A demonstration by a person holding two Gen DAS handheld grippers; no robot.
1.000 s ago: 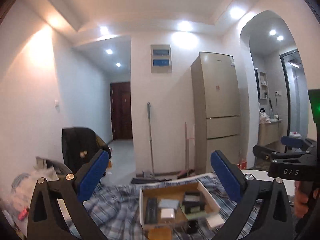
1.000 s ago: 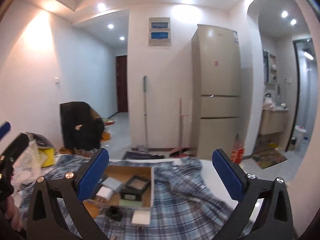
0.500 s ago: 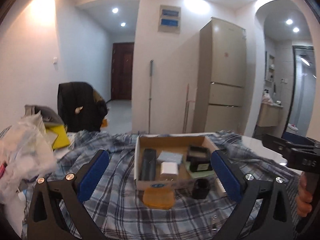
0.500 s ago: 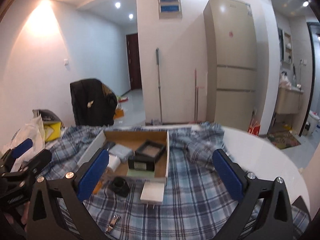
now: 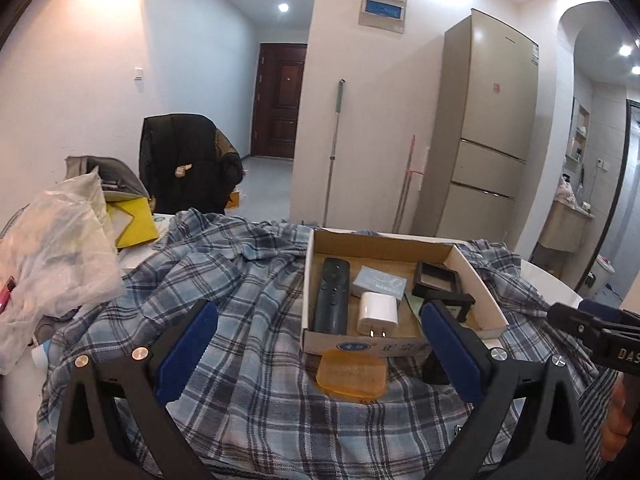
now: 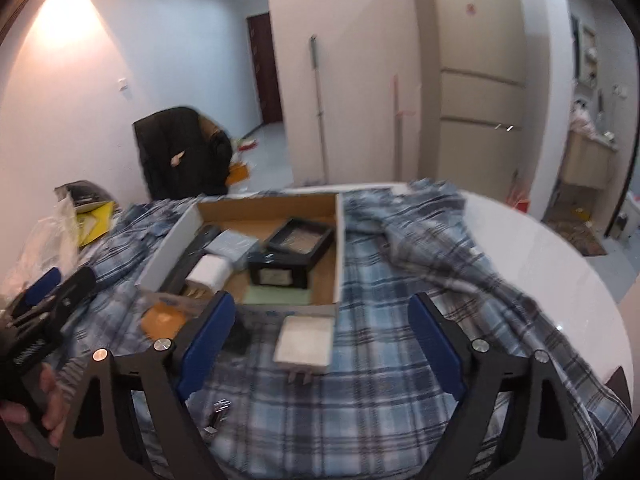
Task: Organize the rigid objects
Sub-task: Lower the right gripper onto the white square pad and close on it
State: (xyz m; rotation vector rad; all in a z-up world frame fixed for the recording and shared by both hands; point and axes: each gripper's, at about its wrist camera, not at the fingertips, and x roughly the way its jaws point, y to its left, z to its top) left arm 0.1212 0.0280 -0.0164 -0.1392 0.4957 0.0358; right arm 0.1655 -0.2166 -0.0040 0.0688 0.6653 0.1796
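Observation:
An open cardboard box (image 5: pixel 340 347) (image 6: pixel 168 256) sits on a plaid cloth (image 5: pixel 248 280). It holds a black remote (image 5: pixel 331 296), a white charger (image 5: pixel 378 308), a grey-blue case (image 5: pixel 378 282) and black frames (image 5: pixel 436 276). An orange translucent block (image 5: pixel 352 374) (image 6: pixel 164 318) and a small black item (image 5: pixel 434 368) lie in front of the box. My left gripper (image 5: pixel 320 344) hovers open just short of the orange block. My right gripper (image 6: pixel 322 332) frames a white plug adapter (image 6: pixel 306 340); its jaws are closing, with the pads clear of the adapter. A metal clip (image 6: pixel 218 416) lies nearer.
A crumpled plastic bag (image 5: pixel 52 248) and a yellow box (image 5: pixel 132 224) crowd the table's left side. Bare white tabletop (image 6: pixel 520 248) shows at the right. A chair draped in a black jacket (image 5: pixel 184 164) and a fridge (image 5: pixel 492 128) stand beyond the table.
Both grippers have come down and tipped toward the table, so the box and loose items now sit closer. The right jaws have narrowed a little.

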